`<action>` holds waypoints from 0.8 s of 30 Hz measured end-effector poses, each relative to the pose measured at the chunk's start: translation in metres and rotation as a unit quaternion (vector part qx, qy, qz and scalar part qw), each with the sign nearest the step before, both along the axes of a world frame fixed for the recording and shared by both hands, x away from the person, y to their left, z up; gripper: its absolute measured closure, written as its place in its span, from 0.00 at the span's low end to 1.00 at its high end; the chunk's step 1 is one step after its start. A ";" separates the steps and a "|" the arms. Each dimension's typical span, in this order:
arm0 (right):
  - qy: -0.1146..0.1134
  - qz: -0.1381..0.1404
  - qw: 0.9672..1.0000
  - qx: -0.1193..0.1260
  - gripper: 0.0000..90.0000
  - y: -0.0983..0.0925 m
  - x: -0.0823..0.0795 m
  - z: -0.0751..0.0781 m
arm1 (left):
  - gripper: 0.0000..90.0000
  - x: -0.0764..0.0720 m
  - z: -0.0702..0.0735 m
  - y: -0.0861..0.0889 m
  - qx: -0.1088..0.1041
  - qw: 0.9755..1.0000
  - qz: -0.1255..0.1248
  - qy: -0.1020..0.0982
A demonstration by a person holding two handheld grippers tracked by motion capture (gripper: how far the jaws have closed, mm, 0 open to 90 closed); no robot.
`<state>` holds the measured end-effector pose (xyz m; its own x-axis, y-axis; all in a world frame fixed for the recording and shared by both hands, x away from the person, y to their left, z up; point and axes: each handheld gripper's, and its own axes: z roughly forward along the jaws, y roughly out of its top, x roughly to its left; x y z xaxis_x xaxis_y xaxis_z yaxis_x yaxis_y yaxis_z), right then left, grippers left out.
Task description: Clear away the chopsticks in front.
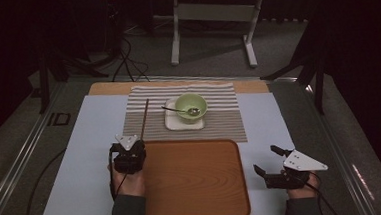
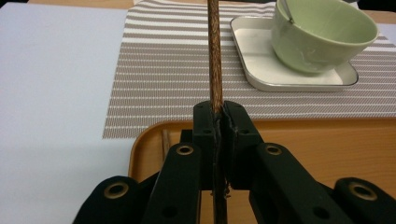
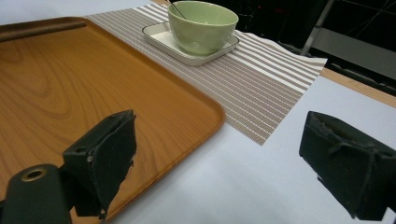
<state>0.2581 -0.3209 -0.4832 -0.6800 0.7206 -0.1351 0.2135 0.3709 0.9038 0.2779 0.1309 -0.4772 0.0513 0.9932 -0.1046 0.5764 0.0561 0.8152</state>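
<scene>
My left gripper (image 1: 130, 147) sits at the near-left corner of the wooden tray (image 1: 193, 182), shut on a thin dark brown stick (image 1: 144, 119). The stick runs away from me over the striped placemat (image 1: 219, 120). In the left gripper view the stick (image 2: 215, 56) is pinched between the pads of my left gripper (image 2: 219, 109) and points past a green bowl (image 2: 322, 37). The bowl (image 1: 191, 107) stands on a white square plate (image 1: 172, 122) with a spoon (image 1: 181, 110) in it. My right gripper (image 1: 265, 158) rests open to the right of the tray, with nothing between its pads (image 3: 112, 158).
A pale blue mat (image 1: 91, 158) covers the table under the tray and placemat. In the right gripper view the tray (image 3: 70, 79) lies to the left and the bowl (image 3: 201, 25) farther off. Table legs (image 1: 176, 38) and cables lie on the floor beyond.
</scene>
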 end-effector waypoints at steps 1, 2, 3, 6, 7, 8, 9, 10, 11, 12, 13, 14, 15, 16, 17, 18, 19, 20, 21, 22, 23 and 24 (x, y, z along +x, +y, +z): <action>0.000 0.000 1.000 0.000 0.12 0.000 0.000 0.000 | 0.95 -0.001 -0.001 0.000 -0.002 1.000 0.002 0.000; 0.000 0.000 1.000 0.000 0.12 0.000 0.000 0.000 | 0.95 -0.002 -0.001 0.000 -0.002 1.000 0.002 0.001; 0.000 0.000 1.000 0.000 0.12 0.000 0.000 0.000 | 0.95 -0.004 -0.002 0.000 -0.003 1.000 0.004 0.002; 0.000 0.000 1.000 0.000 0.12 0.000 0.000 0.000 | 0.95 -0.009 -0.005 0.000 -0.006 1.000 0.007 0.005; 0.000 0.000 1.000 0.000 0.12 0.000 0.000 0.000 | 0.95 -0.012 -0.006 0.000 -0.007 1.000 0.007 0.007; 0.000 0.000 1.000 0.000 0.12 0.000 0.000 0.000 | 0.95 -0.014 -0.007 0.001 -0.008 1.000 0.008 0.008; 0.000 0.000 1.000 0.000 0.12 0.000 0.000 0.000 | 0.95 -0.016 -0.008 0.001 -0.009 1.000 0.010 0.008; 0.000 0.000 1.000 0.000 0.12 0.000 0.000 0.000 | 0.95 -0.019 -0.009 0.001 -0.010 1.000 0.011 0.011; 0.000 0.000 1.000 0.000 0.12 0.000 0.000 0.000 | 0.95 -0.021 -0.010 0.002 -0.011 1.000 0.011 0.011; 0.000 0.001 1.000 0.001 0.12 0.000 0.000 0.000 | 0.95 -0.023 -0.011 0.002 -0.013 1.000 0.014 0.011; 0.000 0.000 1.000 0.000 0.12 0.000 0.000 0.000 | 0.95 -0.025 -0.011 0.003 -0.013 1.000 0.015 0.012; 0.000 0.000 1.000 0.000 0.12 0.000 0.000 0.000 | 0.95 -0.027 -0.012 0.004 -0.016 1.000 0.017 0.012; 0.000 0.000 1.000 0.001 0.12 0.000 0.000 0.000 | 0.95 -0.029 -0.012 0.004 -0.016 1.000 0.019 0.013; 0.000 0.001 1.000 0.000 0.12 0.001 0.000 0.000 | 0.95 -0.030 -0.013 0.004 -0.016 1.000 0.020 0.012; 0.000 0.001 1.000 0.000 0.12 0.001 0.000 0.000 | 0.95 -0.031 -0.014 0.004 -0.014 1.000 0.021 0.013; 0.000 0.001 1.000 0.000 0.12 0.001 0.000 0.000 | 0.95 -0.032 -0.016 0.003 -0.013 1.000 0.021 0.016; 0.000 0.001 1.000 0.000 0.12 0.001 0.000 0.000 | 0.95 -0.032 -0.017 0.003 -0.014 1.000 0.022 0.017; 0.000 0.002 1.000 0.000 0.12 0.001 0.000 0.000 | 0.95 -0.033 -0.019 0.003 -0.012 0.999 0.022 0.020; 0.000 0.002 1.000 0.000 0.12 0.001 0.000 0.000 | 0.95 -0.034 -0.020 0.003 -0.013 0.999 0.022 0.020; 0.000 0.001 1.000 0.001 0.12 0.001 0.000 0.000 | 0.95 -0.035 -0.021 0.002 -0.012 0.999 0.021 0.023; 0.000 0.001 1.000 0.000 0.12 0.001 0.000 0.000 | 0.95 -0.036 -0.022 0.001 -0.011 0.999 0.021 0.023; 0.000 0.001 1.000 0.000 0.12 0.001 0.000 0.000 | 0.95 -0.037 -0.023 0.000 -0.010 0.999 0.020 0.023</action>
<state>0.2582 -0.3200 -0.4832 -0.6814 0.7193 -0.1352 0.2124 0.3711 0.9040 0.2410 0.1312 -0.5002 0.0058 0.9921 -0.1254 0.6106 0.0958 0.7861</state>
